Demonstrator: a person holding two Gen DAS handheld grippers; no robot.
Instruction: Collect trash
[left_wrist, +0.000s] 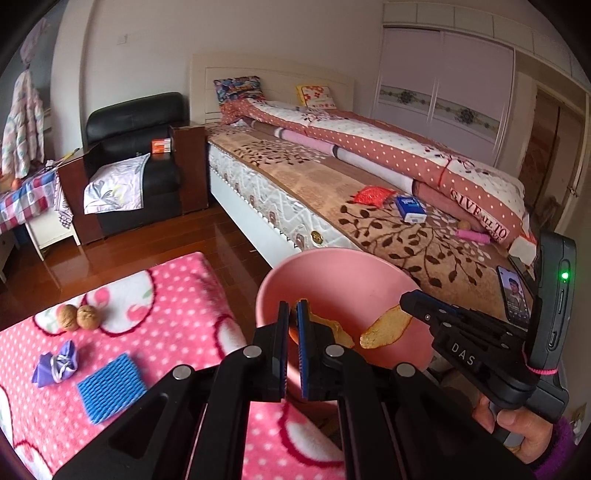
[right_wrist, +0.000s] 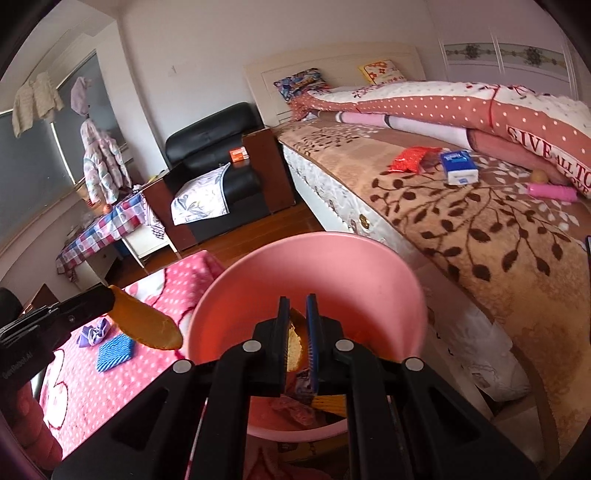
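Bedroom, wood floor, bed (left_wrist: 369, 192) along the right with brown leaf blanket, black armchair (left_wrist: 136, 147) at the far wall. Foreground: pink dotted fleece surface (left_wrist: 155, 295), pink bin (left_wrist: 332, 273) just beside it toward the bed.

Left gripper (left_wrist: 291, 325) clamped on an orange peel piece (left_wrist: 295, 314) at the bin's near rim. Right gripper (right_wrist: 297, 325) clamped on another peel (right_wrist: 293, 339), over the bin opening. Wrappers and scraps already at the bin bottom (right_wrist: 295, 406).

In the right wrist view, left peel (right_wrist: 147, 325) hangs short of the rim, over the fleece, not over the opening.

Risks:
- Release of the left peel now likely lands it on the fleece or floor; needs carrying further over the opening.
- 2 grippers close together at 1 bin; collision possible, or rim knock tipping the light bin.
- Thin peel may stick to the ridged pad on opening and not drop.

Left on the fleece: 2 walnuts (left_wrist: 79, 317), purple wrapper (left_wrist: 55, 363), blue ribbed pad (left_wrist: 110, 387). Purple wrapper and blue pad probably trash; walnuts unclear.

On the bed: red packet (left_wrist: 371, 194), blue tissue pack (left_wrist: 410, 208), pink tube (left_wrist: 472, 236), phone (left_wrist: 513, 295) near the edge. Clothes hanging by the window at left.
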